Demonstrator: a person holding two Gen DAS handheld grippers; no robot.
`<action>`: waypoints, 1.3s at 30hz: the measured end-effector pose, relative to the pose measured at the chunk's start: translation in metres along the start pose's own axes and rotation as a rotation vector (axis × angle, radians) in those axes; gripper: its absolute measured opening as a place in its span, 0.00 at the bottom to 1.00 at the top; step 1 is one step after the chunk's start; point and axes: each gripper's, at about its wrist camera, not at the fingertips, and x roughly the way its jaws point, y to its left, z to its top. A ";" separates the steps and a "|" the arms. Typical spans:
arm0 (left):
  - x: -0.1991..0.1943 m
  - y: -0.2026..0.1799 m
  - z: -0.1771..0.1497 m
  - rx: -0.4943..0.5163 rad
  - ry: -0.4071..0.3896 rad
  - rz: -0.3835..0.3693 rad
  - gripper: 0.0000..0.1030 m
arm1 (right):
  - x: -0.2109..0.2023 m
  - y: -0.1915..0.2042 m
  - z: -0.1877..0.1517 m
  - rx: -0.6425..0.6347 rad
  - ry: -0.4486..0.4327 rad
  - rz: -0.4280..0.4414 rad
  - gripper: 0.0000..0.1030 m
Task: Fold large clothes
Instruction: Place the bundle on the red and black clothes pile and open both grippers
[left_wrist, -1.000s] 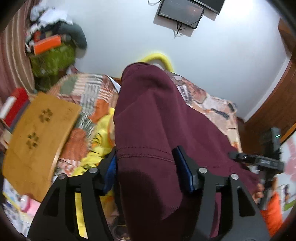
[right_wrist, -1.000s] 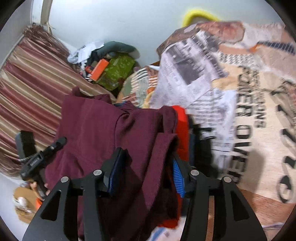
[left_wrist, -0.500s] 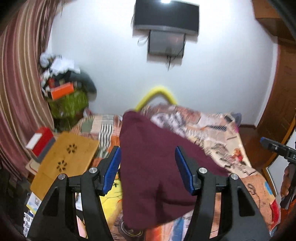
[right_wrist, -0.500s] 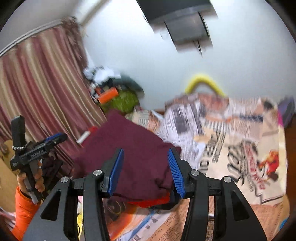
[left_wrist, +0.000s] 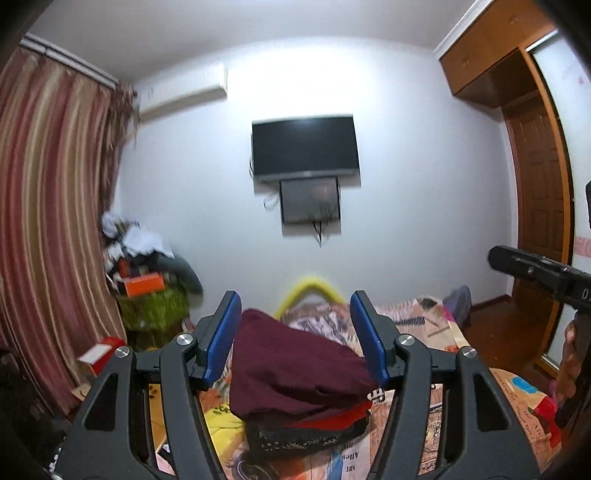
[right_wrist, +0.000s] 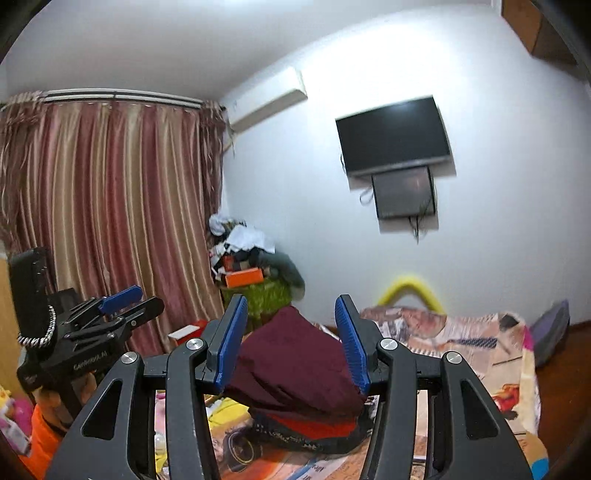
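Lying folded on the bed (left_wrist: 436, 325) at 12 o'clock: maroon garment (left_wrist: 295, 369); left gripper (left_wrist: 295, 332) and right gripper (right_wrist: 290, 336) held wide, empty.

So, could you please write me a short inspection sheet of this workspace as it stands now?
Surface: bed under a printed cover.
Job's things: maroon garment folded on top of a pile of red and dark clothes.
Clutter: heap of boxes and clothes in the corner; yellow item beside the pile.
Grippers: left gripper and right gripper both open, holding nothing.
Cables: wires dangle below the small screen.
Surroundings: striped curtain, wall TV, wooden door.
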 end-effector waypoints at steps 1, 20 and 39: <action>-0.011 -0.003 -0.003 -0.007 -0.022 0.009 0.63 | -0.007 0.008 -0.003 -0.008 -0.009 0.001 0.45; -0.056 -0.016 -0.040 -0.104 -0.025 0.102 0.99 | -0.022 0.021 -0.028 -0.009 -0.001 -0.164 1.00; -0.045 -0.022 -0.055 -0.097 0.021 0.122 0.99 | -0.027 0.023 -0.045 -0.006 0.057 -0.179 1.00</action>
